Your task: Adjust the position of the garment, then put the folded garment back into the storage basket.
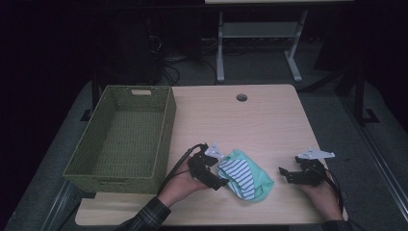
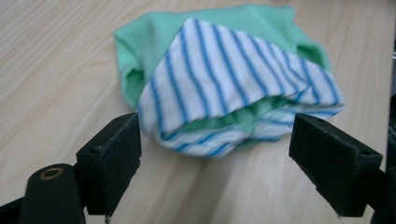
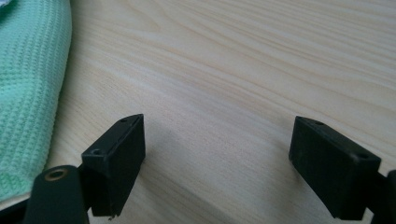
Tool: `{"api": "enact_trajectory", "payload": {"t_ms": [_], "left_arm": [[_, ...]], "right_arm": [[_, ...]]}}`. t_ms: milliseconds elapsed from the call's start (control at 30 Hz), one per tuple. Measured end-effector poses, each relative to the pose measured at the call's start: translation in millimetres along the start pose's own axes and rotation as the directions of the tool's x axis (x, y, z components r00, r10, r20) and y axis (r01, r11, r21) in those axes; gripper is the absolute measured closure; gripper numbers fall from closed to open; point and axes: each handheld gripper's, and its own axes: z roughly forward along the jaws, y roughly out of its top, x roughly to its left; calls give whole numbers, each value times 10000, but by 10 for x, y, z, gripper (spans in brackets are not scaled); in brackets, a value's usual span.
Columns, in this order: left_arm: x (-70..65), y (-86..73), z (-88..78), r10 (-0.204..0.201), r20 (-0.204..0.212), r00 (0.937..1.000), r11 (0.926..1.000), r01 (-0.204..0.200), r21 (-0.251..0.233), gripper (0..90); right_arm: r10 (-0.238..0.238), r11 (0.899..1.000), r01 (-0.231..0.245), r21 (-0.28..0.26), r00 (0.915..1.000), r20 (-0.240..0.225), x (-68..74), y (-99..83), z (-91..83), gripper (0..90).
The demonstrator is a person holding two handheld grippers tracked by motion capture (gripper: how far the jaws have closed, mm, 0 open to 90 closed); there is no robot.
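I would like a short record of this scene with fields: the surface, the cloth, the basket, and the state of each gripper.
surface: light wooden table with a round hole near its far edge
cloth: green cloth with a blue-and-white striped side, bunched, lying near the front edge of the table
basket: green woven basket, on the table's left side, nothing seen inside
left gripper: open, jaws on either side of the cloth's near edge
right gripper: open, over bare table, to the right of the cloth

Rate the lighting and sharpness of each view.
High view: dim, dark surroundings, the basket and cloth legible. Left gripper view: bright, cloth slightly soft, jaws sharper. Right gripper view: evenly lit, table grain clear, soft shadows beneath the jaws.
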Motion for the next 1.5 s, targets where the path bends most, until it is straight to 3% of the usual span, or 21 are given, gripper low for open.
{"api": "enact_trajectory", "payload": {"t_ms": [133,200,367,400,500,567,667,867,967,1167,1500], "left_arm": [[-81,71,49,163,166,9997,9999,-162,-45,161],[-113,92,75,50,210,9998,9999,-47,-127,161],[-191,155,207,319,320,9990,9994,-323,132,161],[-209,156,243,185,293,9994,9997,-189,134,161],[-201,138,334,418,305,9987,9975,-435,554,160],[-212,129,363,250,311,9992,9984,-265,501,160],[-198,81,465,544,176,9984,9942,-558,922,160],[-187,43,536,483,85,9988,9942,-489,959,159],[-196,37,542,707,-4,9975,9921,-702,1040,160],[-235,33,557,796,-287,9964,9909,-759,1108,172],[-177,31,504,810,-458,9957,9917,-759,1036,386]], "right_arm": [[10,10000,-10,12,10000,9,-1,0,0,175],[16,10000,-16,14,10000,8,0,0,0,175],[15,10000,-15,13,10000,8,-1,0,0,175],[14,10000,-14,15,10000,8,-1,0,0,175],[10,10000,-10,15,10000,9,-1,0,0,175],[13,10000,-13,15,10000,7,-1,0,0,175],[14,10000,-14,15,10000,10,-1,0,0,174],[13,10000,-13,15,10000,9,-1,0,0,175],[14,10000,-14,20,10000,6,-1,0,0,175],[17,10000,-17,20,10000,6,-1,0,0,175],[27,10000,-27,25,10000,0,0,-1,0,175]]}}
